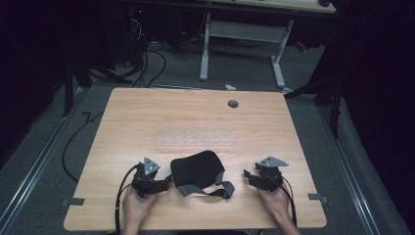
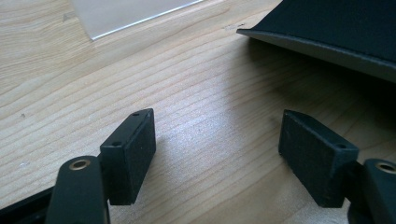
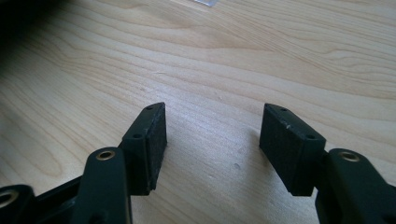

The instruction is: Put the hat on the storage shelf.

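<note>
High view: black pouch (image 1: 196, 169) near desk (image 1: 147, 117) front edge, left gripper (image 1: 164, 184) and right gripper (image 1: 248, 175) flanking it, jaws open, empty, poised for a two-sided grasp.

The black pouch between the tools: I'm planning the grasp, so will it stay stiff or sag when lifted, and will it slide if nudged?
The pouch looks like soft fabric with a rounded body, so it would probably sag some. Its straps lie loose on the table and would likely dangle. On smooth wood, a nudge probably slides it rather than tips it.

Pouch (image 1: 196, 169) between grippers, on table (image 1: 147, 117)
</note>
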`<state>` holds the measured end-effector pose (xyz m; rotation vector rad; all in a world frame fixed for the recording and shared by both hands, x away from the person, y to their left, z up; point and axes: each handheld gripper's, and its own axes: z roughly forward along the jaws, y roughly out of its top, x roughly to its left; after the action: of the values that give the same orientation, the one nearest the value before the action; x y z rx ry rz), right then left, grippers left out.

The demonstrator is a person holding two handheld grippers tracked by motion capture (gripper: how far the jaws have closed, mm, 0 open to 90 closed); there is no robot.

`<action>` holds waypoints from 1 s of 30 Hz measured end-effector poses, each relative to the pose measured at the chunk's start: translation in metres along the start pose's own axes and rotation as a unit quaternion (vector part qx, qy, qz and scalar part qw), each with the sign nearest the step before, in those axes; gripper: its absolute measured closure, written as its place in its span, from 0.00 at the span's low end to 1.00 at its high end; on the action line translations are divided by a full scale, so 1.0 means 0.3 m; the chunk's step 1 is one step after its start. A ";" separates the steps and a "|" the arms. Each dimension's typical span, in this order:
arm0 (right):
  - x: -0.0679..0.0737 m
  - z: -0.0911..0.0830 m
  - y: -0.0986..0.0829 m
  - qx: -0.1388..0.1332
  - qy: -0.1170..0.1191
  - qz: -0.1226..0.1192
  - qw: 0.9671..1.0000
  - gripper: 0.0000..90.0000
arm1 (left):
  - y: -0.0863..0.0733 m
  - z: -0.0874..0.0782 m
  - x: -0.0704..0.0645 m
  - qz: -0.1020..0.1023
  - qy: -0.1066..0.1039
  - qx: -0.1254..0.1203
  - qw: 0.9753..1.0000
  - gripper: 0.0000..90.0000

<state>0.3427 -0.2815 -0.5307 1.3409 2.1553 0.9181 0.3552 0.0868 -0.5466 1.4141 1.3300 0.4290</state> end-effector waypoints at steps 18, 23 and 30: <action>0.005 -0.080 -0.023 -0.042 0.024 0.012 0.999 0.53 | 0.000 0.000 0.000 0.000 0.000 0.000 1.000 0.31; 0.031 -0.105 -0.022 -0.042 0.044 0.011 0.998 0.54 | 0.000 0.000 0.000 0.000 0.000 0.000 1.000 0.31; 0.058 -0.129 -0.011 -0.045 0.066 0.003 0.997 0.52 | 0.000 0.000 0.000 0.000 0.000 0.000 1.000 0.31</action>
<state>0.3075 -0.2785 -0.5068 1.2762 2.1787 1.1225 0.3552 0.0867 -0.5466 1.4136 1.3302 0.4295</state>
